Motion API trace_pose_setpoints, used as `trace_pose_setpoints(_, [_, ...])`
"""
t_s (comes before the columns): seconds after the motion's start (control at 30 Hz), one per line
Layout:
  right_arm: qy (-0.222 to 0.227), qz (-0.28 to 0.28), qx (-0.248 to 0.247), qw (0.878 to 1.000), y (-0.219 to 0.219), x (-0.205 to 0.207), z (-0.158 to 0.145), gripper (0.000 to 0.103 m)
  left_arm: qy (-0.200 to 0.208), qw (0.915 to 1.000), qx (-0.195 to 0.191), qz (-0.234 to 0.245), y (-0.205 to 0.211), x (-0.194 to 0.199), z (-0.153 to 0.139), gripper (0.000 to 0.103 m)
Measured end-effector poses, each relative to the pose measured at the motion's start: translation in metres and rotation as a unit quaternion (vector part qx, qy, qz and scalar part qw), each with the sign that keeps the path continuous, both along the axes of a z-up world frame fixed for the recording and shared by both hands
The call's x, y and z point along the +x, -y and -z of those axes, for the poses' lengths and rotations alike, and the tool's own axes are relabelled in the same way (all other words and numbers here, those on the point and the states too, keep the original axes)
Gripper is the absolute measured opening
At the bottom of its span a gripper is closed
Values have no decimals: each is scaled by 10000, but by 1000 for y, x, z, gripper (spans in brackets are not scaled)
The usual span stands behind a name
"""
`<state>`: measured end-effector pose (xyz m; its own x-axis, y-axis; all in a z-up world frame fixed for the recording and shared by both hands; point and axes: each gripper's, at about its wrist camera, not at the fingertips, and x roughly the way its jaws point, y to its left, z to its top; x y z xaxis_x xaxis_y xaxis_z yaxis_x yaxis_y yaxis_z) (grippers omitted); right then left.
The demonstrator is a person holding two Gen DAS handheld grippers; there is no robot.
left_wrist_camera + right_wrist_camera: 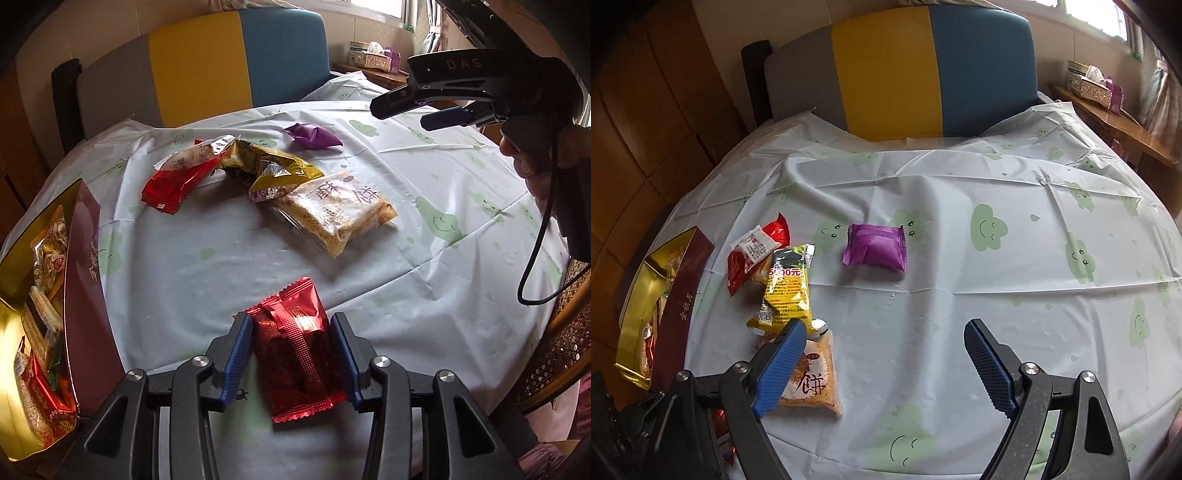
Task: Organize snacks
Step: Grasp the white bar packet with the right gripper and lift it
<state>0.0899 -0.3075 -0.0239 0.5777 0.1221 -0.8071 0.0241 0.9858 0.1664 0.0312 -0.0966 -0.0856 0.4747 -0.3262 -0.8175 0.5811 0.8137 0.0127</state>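
Left wrist view: our left hand-held gripper has the dark red snack packet between its blue pads, near the tabletop's near edge. The left pad touches the wrapper; we can't tell whether the right one does, so grip is uncertain. The gold-lined box sits at the left edge, already holding several packets. Loose ones mid-tabletop: red-and-white packet, yellow packet, clear biscuit pack, purple packet toward the far edge. Right hand-held gripper hangs above the right side, empty.

Right wrist view: right hand-held gripper jaws are spread wide, nothing between them. The purple packet lies straight ahead, well apart from the pads.

Our read: sorting is partway, five packets still outside the box. Next move calls for confirming the left's hold on the red packet, then carrying it left over the box's wall. The right should descend squarely onto the purple packet.
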Motion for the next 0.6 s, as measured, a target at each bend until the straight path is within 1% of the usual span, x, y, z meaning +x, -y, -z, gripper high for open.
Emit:
trace_pose_setpoints(0.2, [-61,-538,57,9985,-30,8,0,87,56,9996,-265,-5,-7,-1,3,45])
trace_pose_setpoints(0.33, [-38,-1053,-34,9944,-62,30,-8,86,49,9993,-370,-18,-9,-1,4,45])
trace_pose_setpoints(0.43, [-96,-1506,-144,9884,-90,53,-10,86,57,9991,-422,-13,-10,-1,4,45])
trace_pose_setpoints(0.6, [-257,-2097,-687,9750,-136,92,-2,86,52,9985,-543,-19,-12,-2,6,45])
